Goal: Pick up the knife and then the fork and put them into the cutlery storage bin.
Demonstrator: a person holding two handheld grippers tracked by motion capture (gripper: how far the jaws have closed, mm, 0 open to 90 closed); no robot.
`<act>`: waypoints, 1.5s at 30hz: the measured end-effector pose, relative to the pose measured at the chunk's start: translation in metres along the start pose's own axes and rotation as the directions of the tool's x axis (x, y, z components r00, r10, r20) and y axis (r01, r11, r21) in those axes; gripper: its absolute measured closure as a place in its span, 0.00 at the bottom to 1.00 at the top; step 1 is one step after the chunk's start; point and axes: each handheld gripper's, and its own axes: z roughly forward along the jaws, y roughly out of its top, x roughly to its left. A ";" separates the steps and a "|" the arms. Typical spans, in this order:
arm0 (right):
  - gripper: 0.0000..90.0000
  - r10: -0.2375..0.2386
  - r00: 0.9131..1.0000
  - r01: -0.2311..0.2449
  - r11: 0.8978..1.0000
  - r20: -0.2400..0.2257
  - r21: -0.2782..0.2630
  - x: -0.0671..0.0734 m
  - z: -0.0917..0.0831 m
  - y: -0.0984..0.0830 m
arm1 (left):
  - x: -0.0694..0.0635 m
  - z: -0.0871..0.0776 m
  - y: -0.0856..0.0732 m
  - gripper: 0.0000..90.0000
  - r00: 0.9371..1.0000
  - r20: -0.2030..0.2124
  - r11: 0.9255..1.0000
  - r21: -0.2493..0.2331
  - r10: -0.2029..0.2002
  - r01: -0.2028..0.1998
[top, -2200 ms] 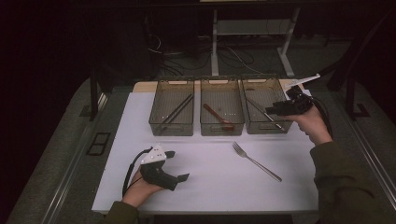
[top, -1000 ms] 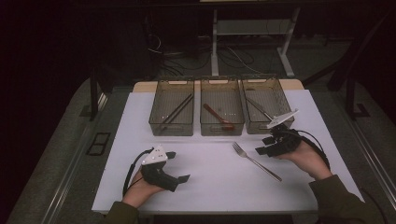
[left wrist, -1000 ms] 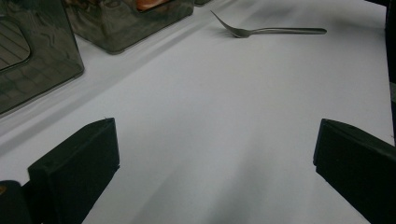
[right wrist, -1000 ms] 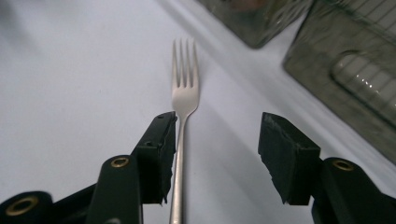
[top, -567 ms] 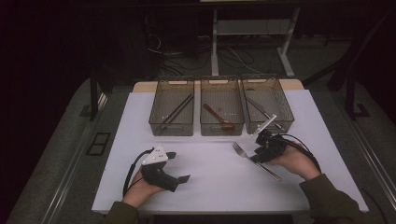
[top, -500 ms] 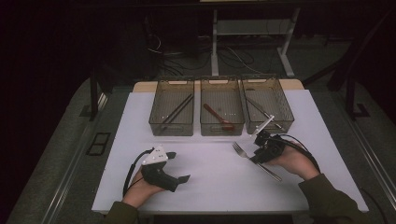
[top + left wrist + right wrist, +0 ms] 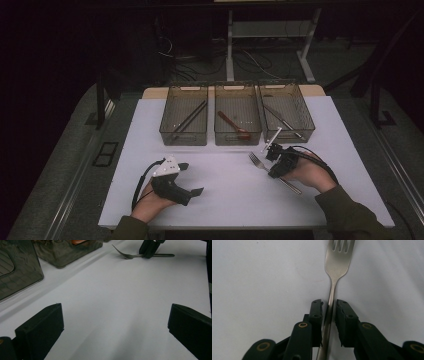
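A silver fork [image 7: 256,160] lies on the white table top [image 7: 225,200], right of centre, tines toward the bins. My right gripper [image 7: 274,168] is down on its handle. In the right gripper view the jaws stand one on each side of the fork [image 7: 338,262] stem, right gripper [image 7: 329,305] closed onto it, fork flat on the table. My left gripper [image 7: 191,178] rests at the front left, held in a hand, jaws wide apart with nothing between them. From the left gripper [image 7: 115,320] view, the fork [image 7: 130,256] and the other gripper's jaws appear far off.
Three clear bins stand in a row at the back: the left bin [image 7: 176,136] holds dark sticks, the middle bin [image 7: 238,138] a reddish-brown spoon [image 7: 233,124], the right bin [image 7: 305,131] metal cutlery. Bare white surface lies between the two grippers.
My right gripper came down from the right bin to the fork and closed around its handle. The left gripper has stayed put.
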 end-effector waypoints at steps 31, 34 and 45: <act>0.93 0.011 1.000 -0.010 0.998 0.011 -0.064 -0.008 -0.012 -0.007 | 0.000 0.000 0.000 0.00 1.000 0.000 1.000 0.000 0.002 -0.002; 0.93 0.023 1.000 -0.022 0.994 0.009 -0.111 -0.013 -0.017 -0.011 | 0.000 0.000 0.000 0.00 1.000 -0.001 1.000 -0.004 -0.001 0.001; 0.93 0.108 0.994 -0.113 0.956 -0.031 -0.269 -0.031 -0.038 -0.027 | 0.000 0.000 0.000 0.00 1.000 0.001 1.000 -0.002 -0.001 0.001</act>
